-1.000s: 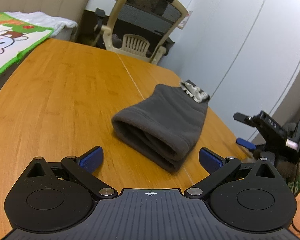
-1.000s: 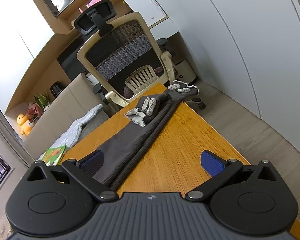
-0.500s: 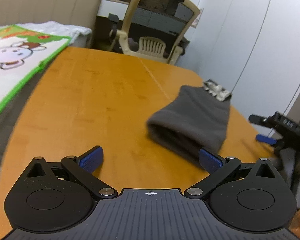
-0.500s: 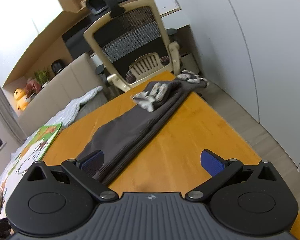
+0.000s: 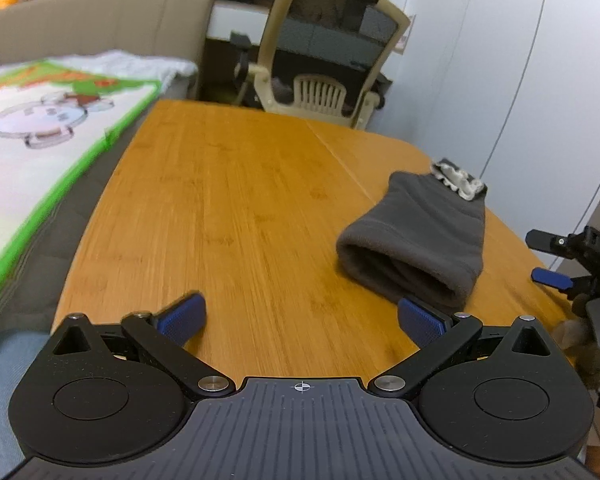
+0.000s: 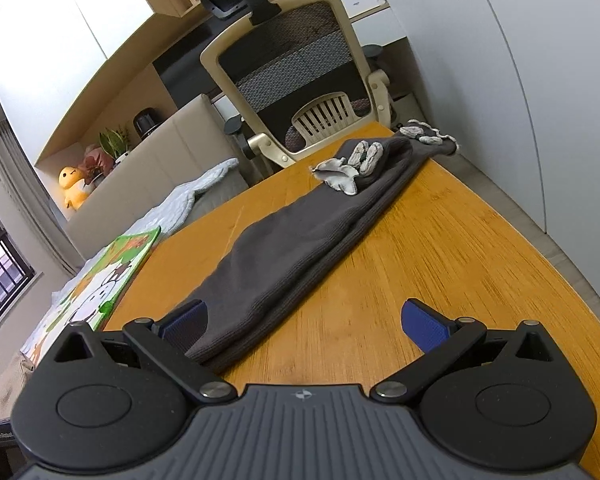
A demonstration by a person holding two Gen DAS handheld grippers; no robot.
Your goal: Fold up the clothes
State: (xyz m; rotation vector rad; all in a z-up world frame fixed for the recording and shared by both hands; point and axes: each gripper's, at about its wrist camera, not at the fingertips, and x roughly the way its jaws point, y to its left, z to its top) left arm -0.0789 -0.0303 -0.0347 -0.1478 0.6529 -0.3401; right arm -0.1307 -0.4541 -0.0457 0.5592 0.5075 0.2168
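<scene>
A dark grey garment [image 5: 420, 236] lies folded into a long narrow stack on the wooden table [image 5: 240, 216], with grey-white patterned trim [image 5: 458, 178] at its far end. In the right wrist view the garment [image 6: 300, 232] runs from near my left finger toward the far table corner, its trim [image 6: 352, 164] on top. My left gripper [image 5: 300, 320] is open and empty, left of the garment's near end. My right gripper [image 6: 304, 318] is open and empty at the garment's near end. The right gripper also shows in the left wrist view [image 5: 564, 264] at the table's right edge.
An office chair [image 6: 300, 80] stands at the table's far end. A bed with a green-edged cartoon mat [image 5: 40, 132] lies left of the table. A beige headboard [image 5: 92, 24] and white cabinet wall [image 6: 520, 60] bound the space.
My left gripper has swung left and back, so the garment now sits to its right. My right gripper has drawn back slightly; the garment has not moved.
</scene>
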